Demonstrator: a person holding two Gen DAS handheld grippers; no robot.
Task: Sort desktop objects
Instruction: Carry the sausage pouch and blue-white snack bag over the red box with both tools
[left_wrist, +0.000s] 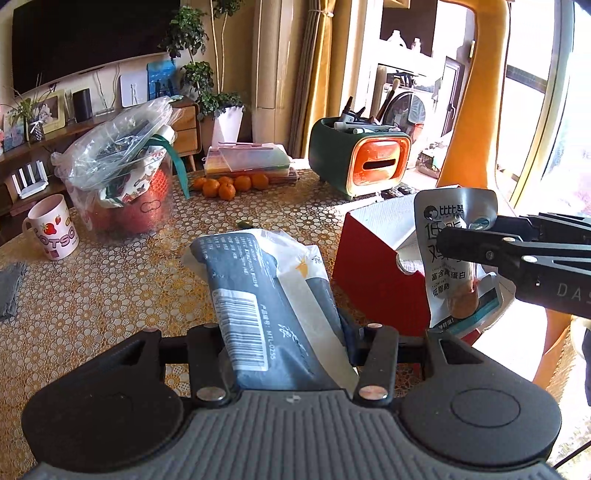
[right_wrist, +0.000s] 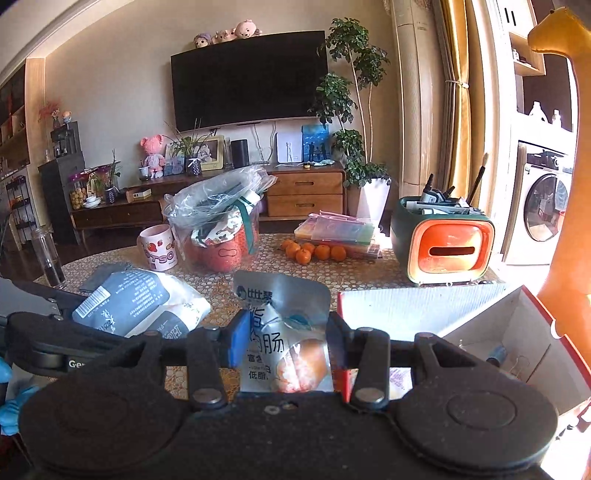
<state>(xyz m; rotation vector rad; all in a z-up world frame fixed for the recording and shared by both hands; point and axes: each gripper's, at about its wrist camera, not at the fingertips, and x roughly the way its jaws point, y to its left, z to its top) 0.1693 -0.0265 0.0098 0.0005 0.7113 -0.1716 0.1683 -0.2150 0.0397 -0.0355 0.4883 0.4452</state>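
Above the lace-patterned tabletop (left_wrist: 110, 295), my left claw (left_wrist: 291, 354) is clamped on a grey-and-white plastic-wrapped packet (left_wrist: 266, 295); my right claw (right_wrist: 282, 343) grips a silver snack pouch with a sausage picture (right_wrist: 284, 332), held at the rim of the open red-and-white cardboard box (right_wrist: 424, 310) by the tabletop's right edge; oranges (right_wrist: 314, 253) lie at the far edge beside a green-and-orange organiser (right_wrist: 443, 243).

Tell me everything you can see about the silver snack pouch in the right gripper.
The silver snack pouch is a glossy foil-like packet with dark Chinese print, a round logo and a window or picture showing a pinkish sausage. It hangs roughly upright, slightly crumpled, pinched between the right gripper's fingers, beside the open red box, above the table.
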